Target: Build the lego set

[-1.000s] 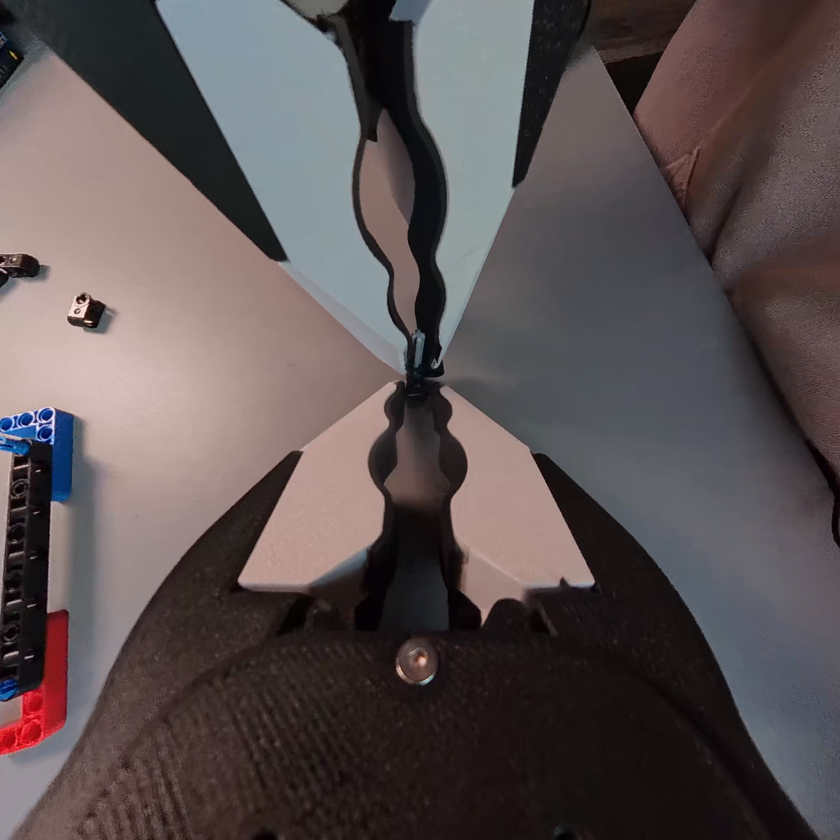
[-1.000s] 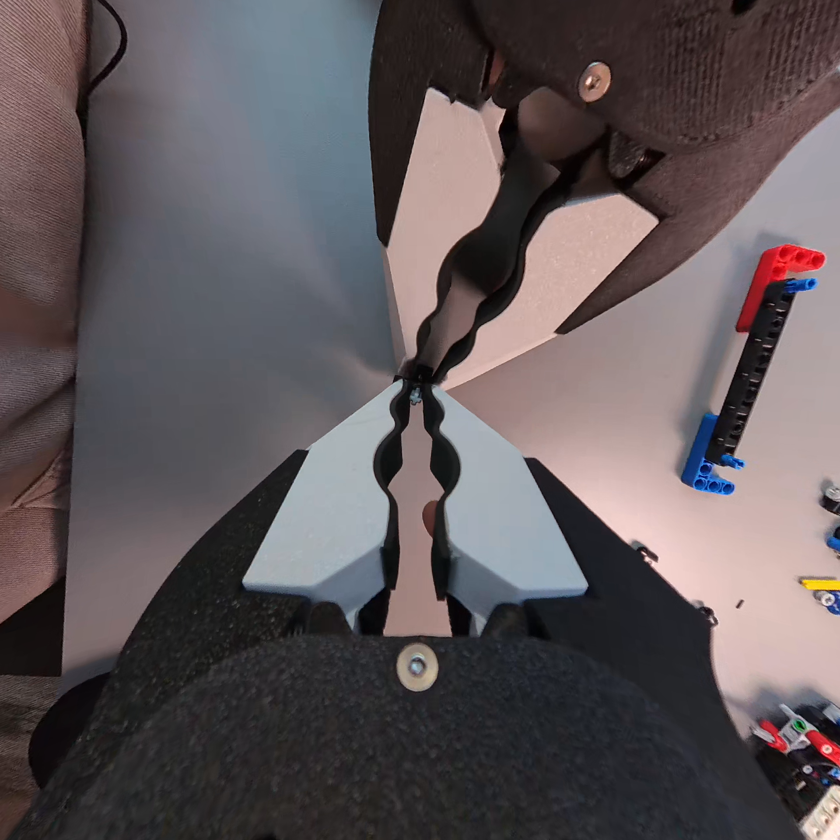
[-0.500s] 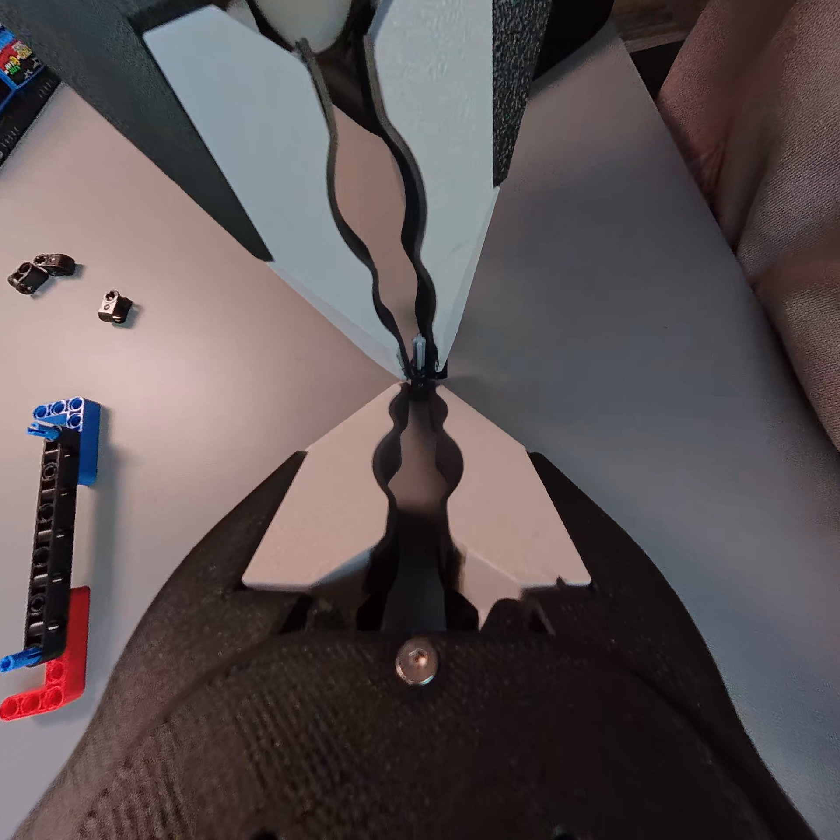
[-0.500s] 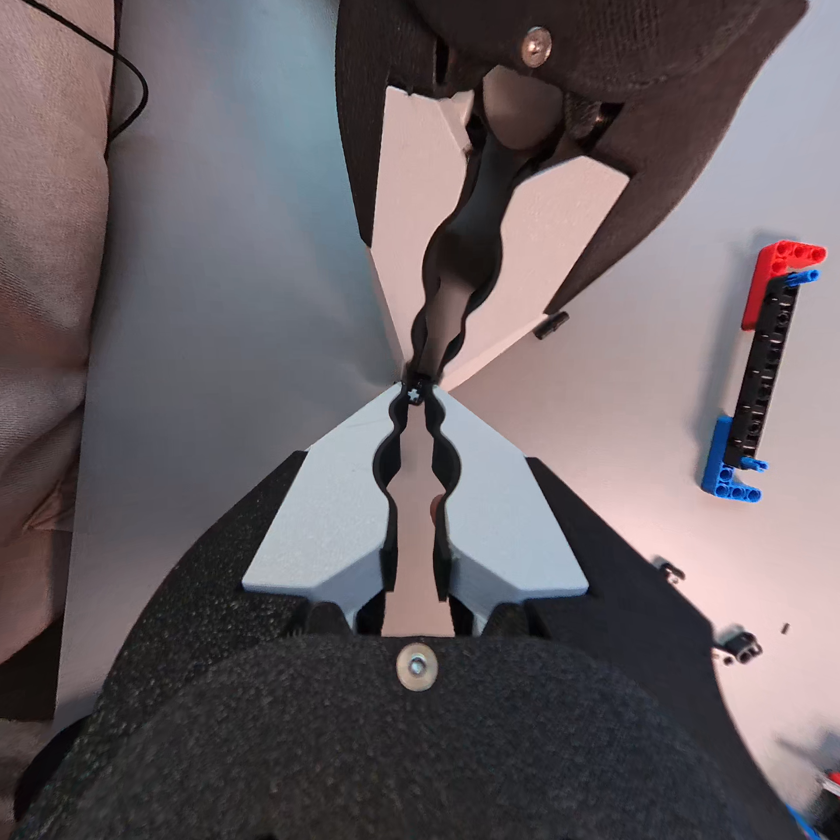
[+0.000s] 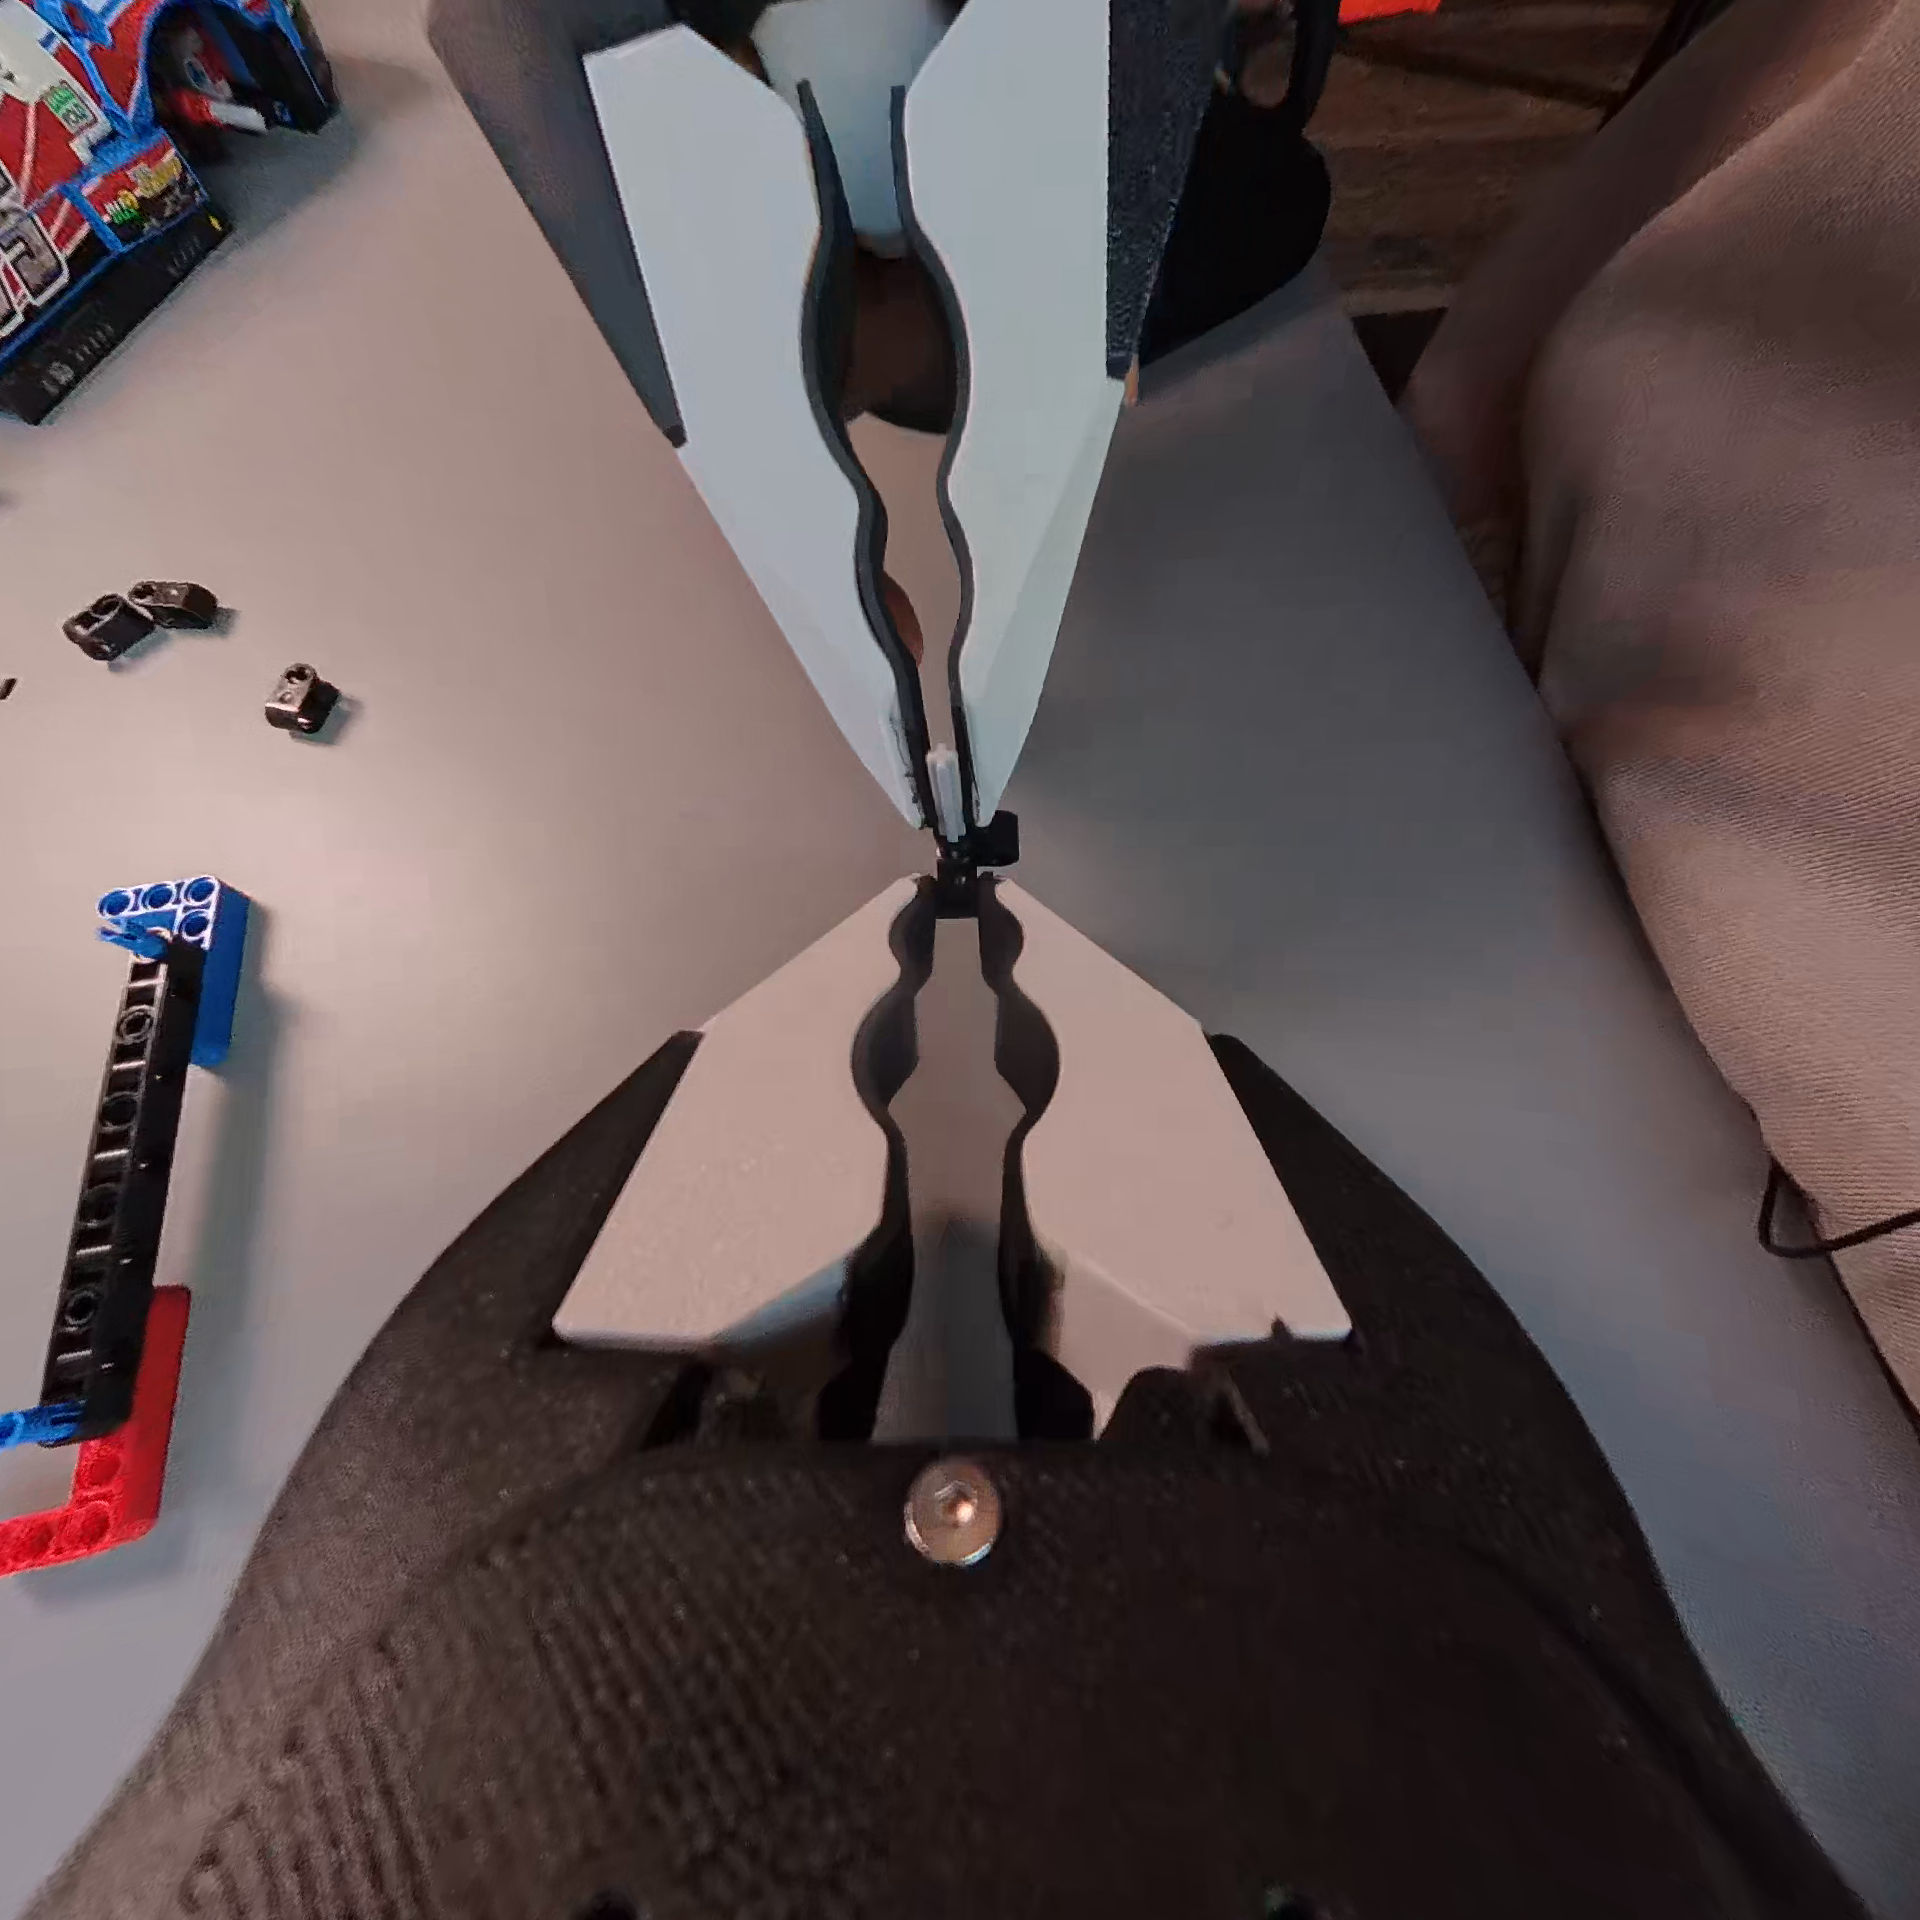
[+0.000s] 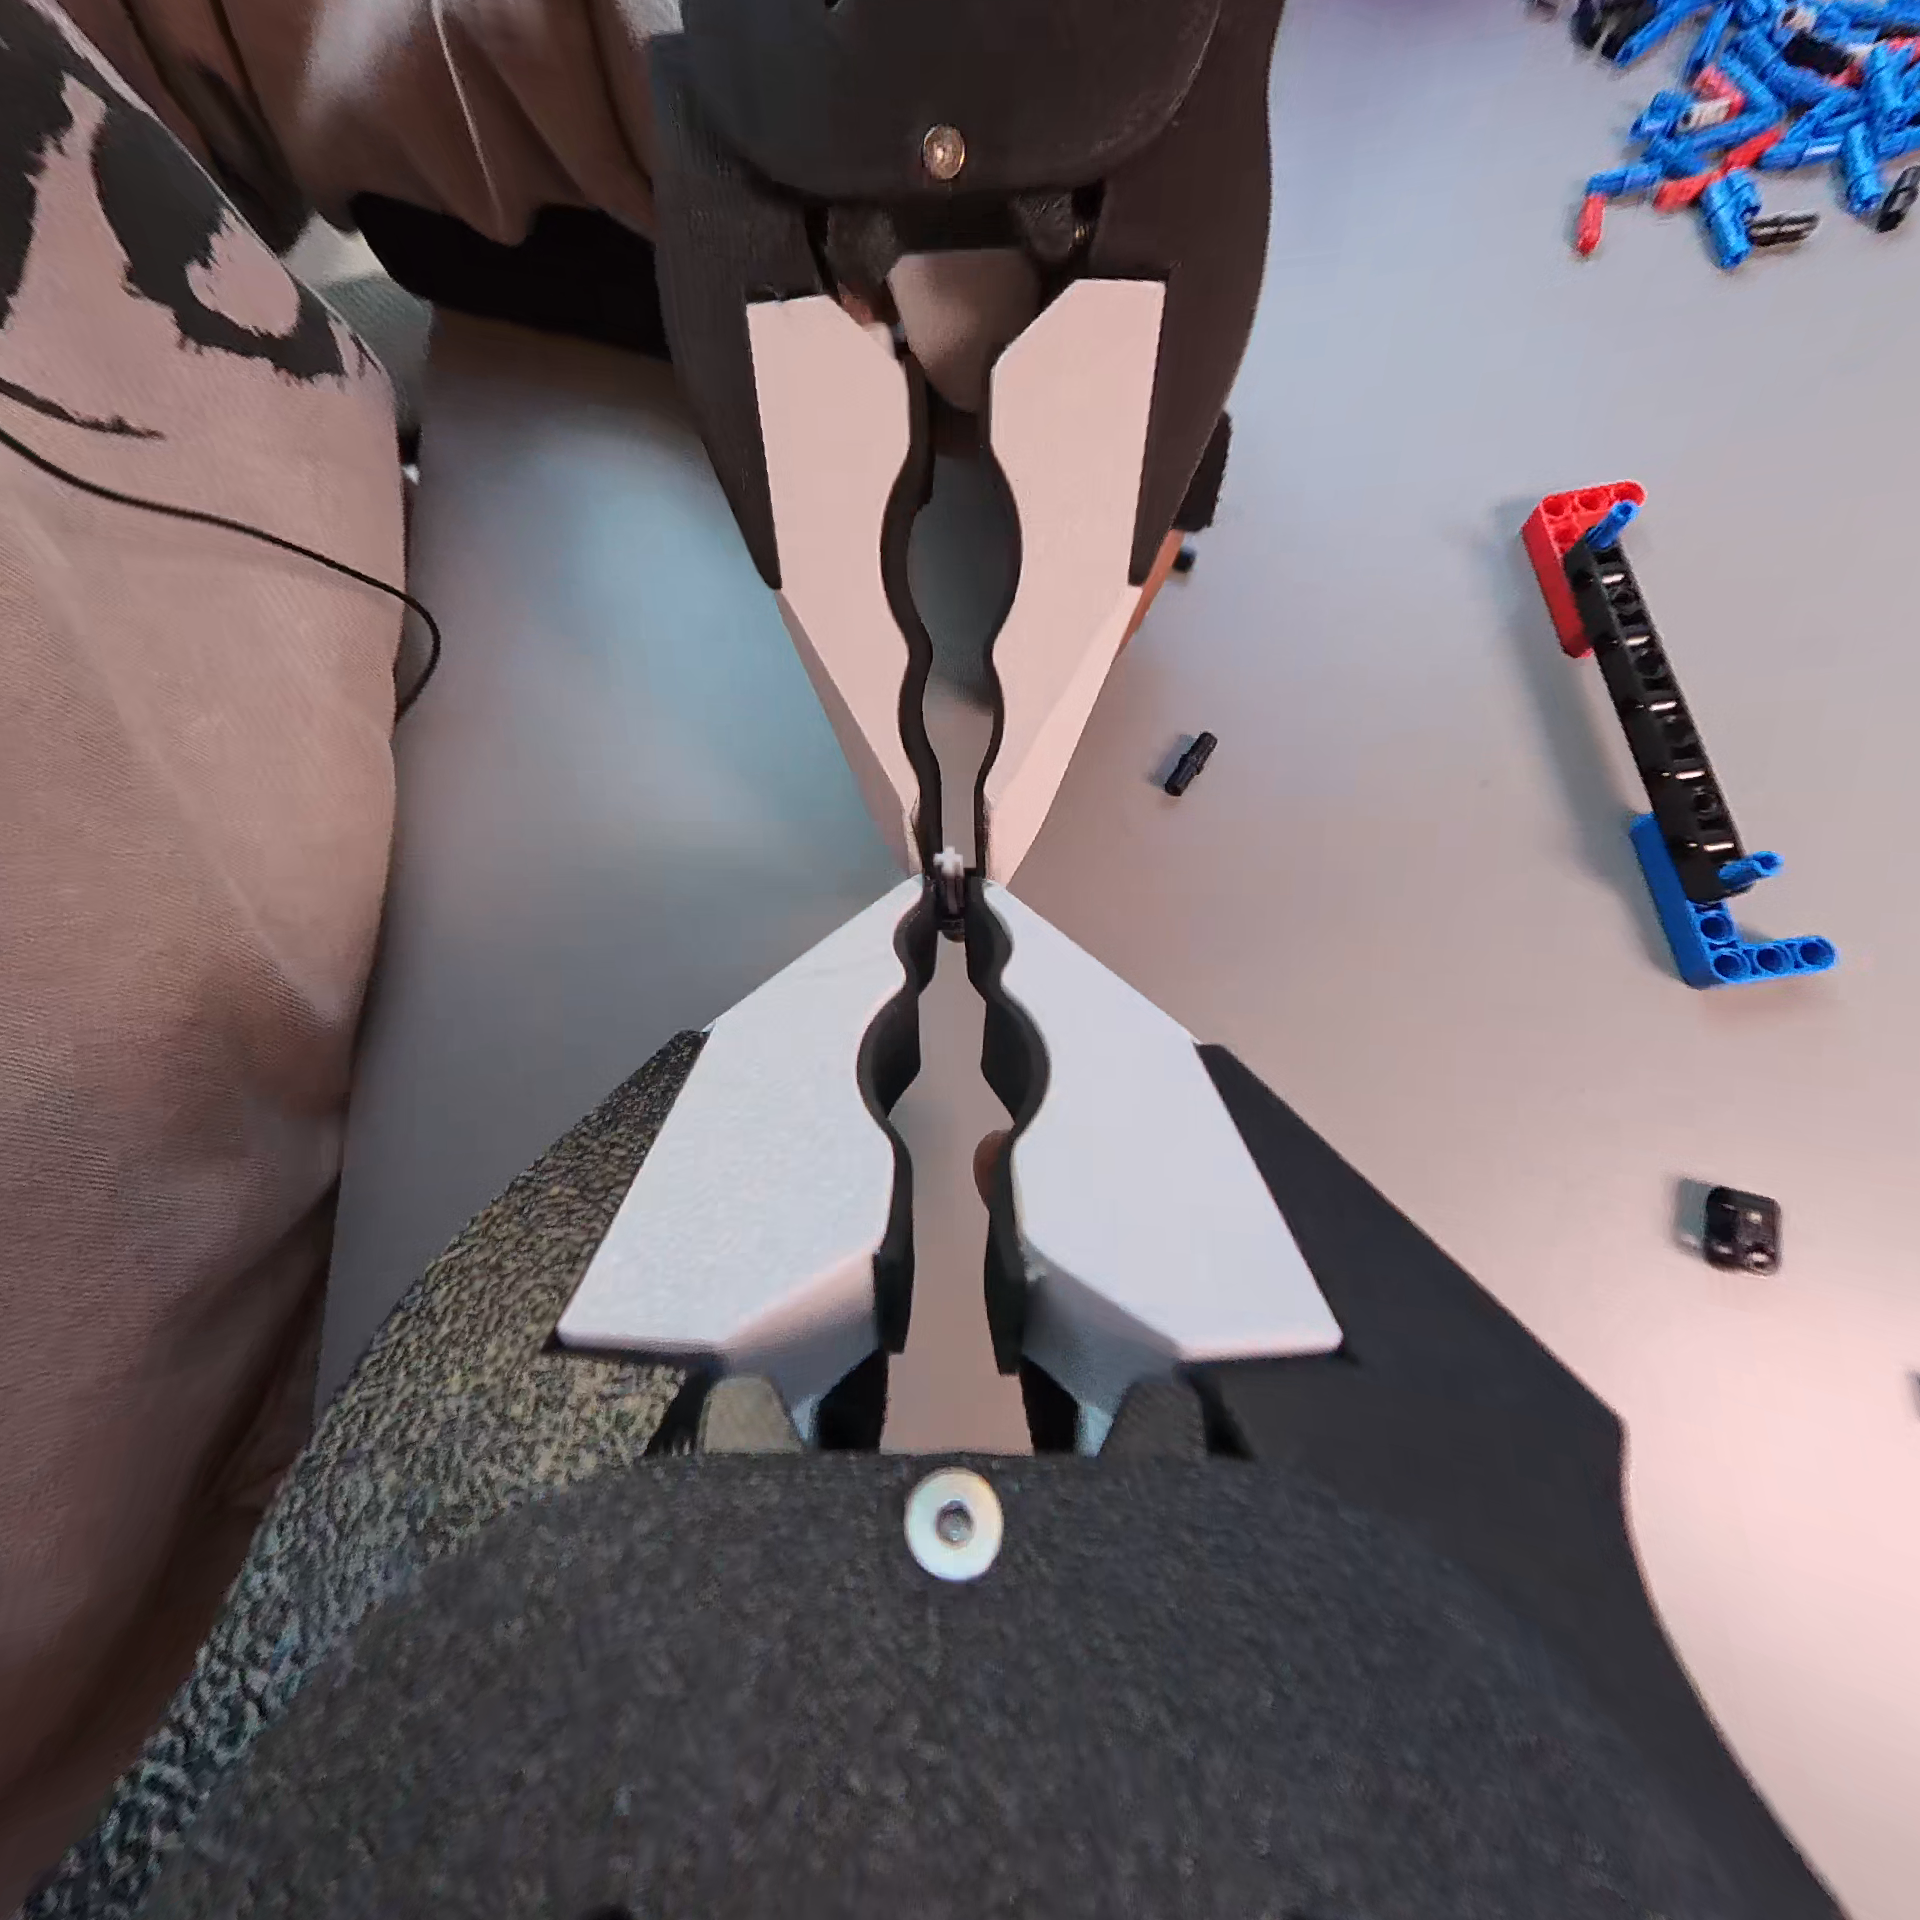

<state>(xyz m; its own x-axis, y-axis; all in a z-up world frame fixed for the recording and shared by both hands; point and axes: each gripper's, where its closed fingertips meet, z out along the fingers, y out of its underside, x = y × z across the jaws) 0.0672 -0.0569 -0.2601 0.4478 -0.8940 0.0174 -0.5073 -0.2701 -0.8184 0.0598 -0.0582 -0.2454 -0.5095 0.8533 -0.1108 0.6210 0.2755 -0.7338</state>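
Left wrist view, nearest first: the left gripper (image 5: 958,896) has its jaws drawn in on a small black connector (image 5: 971,847), pinched at the very tips. Tip to tip with it, coming from the far side, the right gripper (image 5: 945,800) is clamped on a light grey axle pin (image 5: 943,777), whose end meets the black connector above the grey desk (image 5: 520,644). Off to the left on the desk lies a black beam (image 5: 120,1184) with a red L-shaped piece (image 5: 88,1496) at its near end and a blue L-shaped piece (image 5: 192,935) at its far end. Farther out are loose black connectors (image 5: 301,698), and at the far left corner stands the set's printed box (image 5: 94,187). A person's beige clothing (image 5: 1714,623) fills the right side.

Right wrist view, again from close in: the right gripper (image 6: 951,902) is closed on the pin (image 6: 949,862), whose cross-shaped pale end shows at the tips, with the left gripper (image 6: 954,831) pressed against it from beyond. To the right on the desk (image 6: 1351,1039) sit a small black block (image 6: 1740,1228), a short black pin (image 6: 1188,764), and the beam assembly (image 6: 1652,717). Far off at the upper right is a heap of blue and red pins (image 6: 1756,114).
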